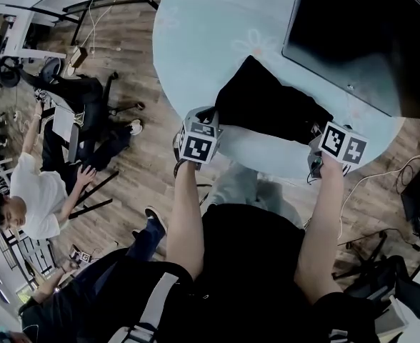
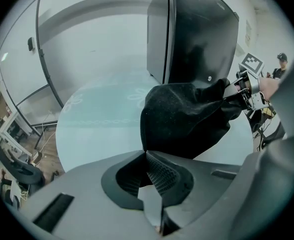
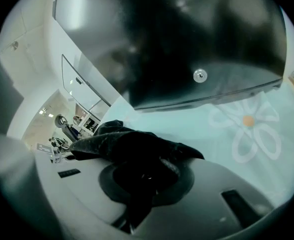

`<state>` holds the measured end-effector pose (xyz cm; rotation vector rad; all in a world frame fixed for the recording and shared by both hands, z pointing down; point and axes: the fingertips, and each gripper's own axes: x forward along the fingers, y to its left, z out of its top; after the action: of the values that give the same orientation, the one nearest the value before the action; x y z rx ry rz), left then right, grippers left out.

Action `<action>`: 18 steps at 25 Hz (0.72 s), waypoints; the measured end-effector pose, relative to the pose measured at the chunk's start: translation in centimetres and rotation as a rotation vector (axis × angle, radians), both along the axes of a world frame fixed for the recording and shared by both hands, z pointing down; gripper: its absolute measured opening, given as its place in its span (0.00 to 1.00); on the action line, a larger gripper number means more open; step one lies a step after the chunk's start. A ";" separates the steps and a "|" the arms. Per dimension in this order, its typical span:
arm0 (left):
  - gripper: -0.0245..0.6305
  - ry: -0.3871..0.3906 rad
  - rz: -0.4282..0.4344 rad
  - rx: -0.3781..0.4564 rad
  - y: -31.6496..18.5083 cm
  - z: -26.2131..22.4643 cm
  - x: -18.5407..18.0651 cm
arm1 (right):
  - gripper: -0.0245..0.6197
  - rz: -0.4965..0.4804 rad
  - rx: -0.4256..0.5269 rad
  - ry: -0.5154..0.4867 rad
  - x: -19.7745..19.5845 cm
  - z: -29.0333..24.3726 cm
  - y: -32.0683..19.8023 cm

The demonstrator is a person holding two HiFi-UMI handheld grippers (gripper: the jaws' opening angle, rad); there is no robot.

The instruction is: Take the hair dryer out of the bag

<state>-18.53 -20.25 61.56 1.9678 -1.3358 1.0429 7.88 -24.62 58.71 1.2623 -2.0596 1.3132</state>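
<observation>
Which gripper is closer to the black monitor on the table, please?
Right. The right gripper grips the black bag at the corner close to the black monitor; the left gripper pinches the bag's opposite corner, with the bag between it and the monitor.

The black cloth bag (image 1: 267,109) lies on the round pale-blue table (image 1: 217,27), near the table's front edge. The dark flat screen (image 1: 353,34) stands on the table's far right part, behind the bag.
</observation>
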 end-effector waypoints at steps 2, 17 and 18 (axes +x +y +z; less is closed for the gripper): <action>0.05 -0.002 -0.036 0.031 -0.5 -0.5 -0.9 | 0.08 0.006 0.012 -0.002 -0.2 -0.4 -0.4; 0.05 -0.031 -0.119 0.113 -1.6 -3.5 -3.7 | 0.08 0.015 0.097 -0.050 0.5 -3.9 -1.9; 0.05 -0.034 -0.124 0.118 -1.6 -3.6 -3.6 | 0.08 0.023 0.100 -0.050 1.0 -4.1 -1.9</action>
<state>-22.15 -21.89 57.92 1.9308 -1.5485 0.9634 8.86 -26.49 54.63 1.3113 -2.1762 1.2774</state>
